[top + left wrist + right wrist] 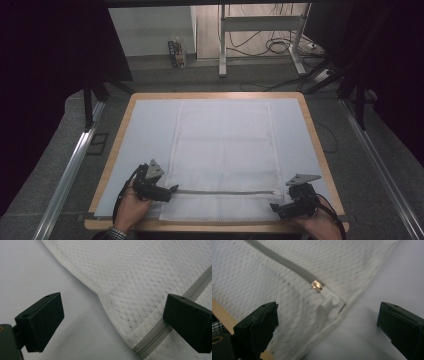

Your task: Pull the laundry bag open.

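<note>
The left gripper hovers with jaws spread wide and empty; the white mesh laundry bag lies flat ahead of it, its near-left edge and the grey zipper between the jaws. Further right, the right gripper also gapes wide, holding nothing, with the gold zipper slider just beyond its jaws.

White mesh laundry bag lies flat, spread out, centred on the desk, long side running away from the near edge. Grey zipper runs across its near end, zipped shut; gold slider at the right end.
</note>
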Demonstrator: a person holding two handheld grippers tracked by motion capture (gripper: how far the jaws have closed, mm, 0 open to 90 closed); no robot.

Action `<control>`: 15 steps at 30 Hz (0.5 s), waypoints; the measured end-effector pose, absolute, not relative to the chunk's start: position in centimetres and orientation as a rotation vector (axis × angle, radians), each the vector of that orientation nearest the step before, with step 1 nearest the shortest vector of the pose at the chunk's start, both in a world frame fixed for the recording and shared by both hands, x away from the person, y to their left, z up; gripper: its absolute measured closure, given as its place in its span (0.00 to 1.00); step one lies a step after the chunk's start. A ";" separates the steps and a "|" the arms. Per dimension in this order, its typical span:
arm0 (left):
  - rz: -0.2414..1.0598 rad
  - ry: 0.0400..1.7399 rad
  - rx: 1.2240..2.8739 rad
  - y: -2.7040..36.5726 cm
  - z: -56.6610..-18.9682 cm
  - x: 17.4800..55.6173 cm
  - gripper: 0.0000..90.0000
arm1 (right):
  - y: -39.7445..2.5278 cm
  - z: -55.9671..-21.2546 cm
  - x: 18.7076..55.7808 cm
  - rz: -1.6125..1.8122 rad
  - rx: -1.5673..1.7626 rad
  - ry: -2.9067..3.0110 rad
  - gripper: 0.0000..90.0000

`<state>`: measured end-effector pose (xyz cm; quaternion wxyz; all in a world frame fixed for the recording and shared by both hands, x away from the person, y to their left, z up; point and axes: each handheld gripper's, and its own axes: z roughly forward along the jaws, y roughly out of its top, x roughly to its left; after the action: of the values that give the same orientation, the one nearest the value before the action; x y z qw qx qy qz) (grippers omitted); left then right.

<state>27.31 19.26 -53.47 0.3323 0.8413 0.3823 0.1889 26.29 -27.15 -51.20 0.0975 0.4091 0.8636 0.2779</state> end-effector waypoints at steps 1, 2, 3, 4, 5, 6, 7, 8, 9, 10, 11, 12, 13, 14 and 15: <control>0.497 0.999 2.201 19.2 -53.5 27.3 0.04 | -26.8 -51.4 26.2 0.793 1.210 2.565 0.04; 0.497 0.999 2.201 19.2 -53.5 27.3 0.04 | -26.8 -51.4 26.2 0.793 1.210 2.565 0.04; 0.498 0.995 2.204 19.2 -53.5 27.3 0.04 | -26.4 -51.5 25.9 0.752 1.205 2.553 0.05; 0.499 0.995 2.205 19.2 -53.5 27.3 0.04 | -26.4 -51.5 25.9 0.752 1.205 2.553 0.05; 0.501 0.994 2.205 19.1 -53.5 27.3 0.04 | -26.1 -51.6 25.8 0.716 1.198 2.535 0.06; 0.502 0.991 2.211 19.1 -53.5 27.3 0.04 | -25.7 -51.6 25.6 0.670 1.173 2.527 0.07; 0.504 0.989 2.213 19.1 -53.5 27.3 0.04 | -25.5 -51.6 25.4 0.659 1.195 2.516 0.09; 0.503 0.990 2.211 19.1 -53.5 27.3 0.04 | -25.5 -51.5 25.3 0.656 1.217 2.507 0.10; 0.504 0.988 2.217 19.1 -53.5 27.3 0.04 | -25.5 -51.5 25.2 0.654 1.227 2.501 0.11; 0.503 0.986 2.219 19.0 -53.5 27.3 0.04 | -25.4 -51.4 25.1 0.648 1.243 2.491 0.14; 0.505 0.983 2.221 19.0 -53.5 27.3 0.04 | -25.3 -51.4 25.0 0.648 1.250 2.487 0.17; 0.507 0.981 2.223 19.0 -53.5 27.3 0.04 | -25.3 -51.4 24.8 0.655 1.255 2.482 0.20; 0.508 0.980 2.225 18.9 -53.5 27.3 0.04 | -25.3 -51.3 24.7 0.659 1.262 2.475 0.22; 0.510 0.980 2.222 18.9 -53.5 27.2 0.04 | -25.3 -51.3 24.6 0.658 1.266 2.470 0.26; 0.511 0.980 2.224 18.9 -53.5 27.2 0.04 | -25.3 -51.2 24.5 0.659 1.275 2.462 0.32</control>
<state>27.23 18.89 -53.52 0.3233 0.8474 0.3736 0.1947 24.52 -25.28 -51.20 0.1453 0.4427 0.8548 0.2287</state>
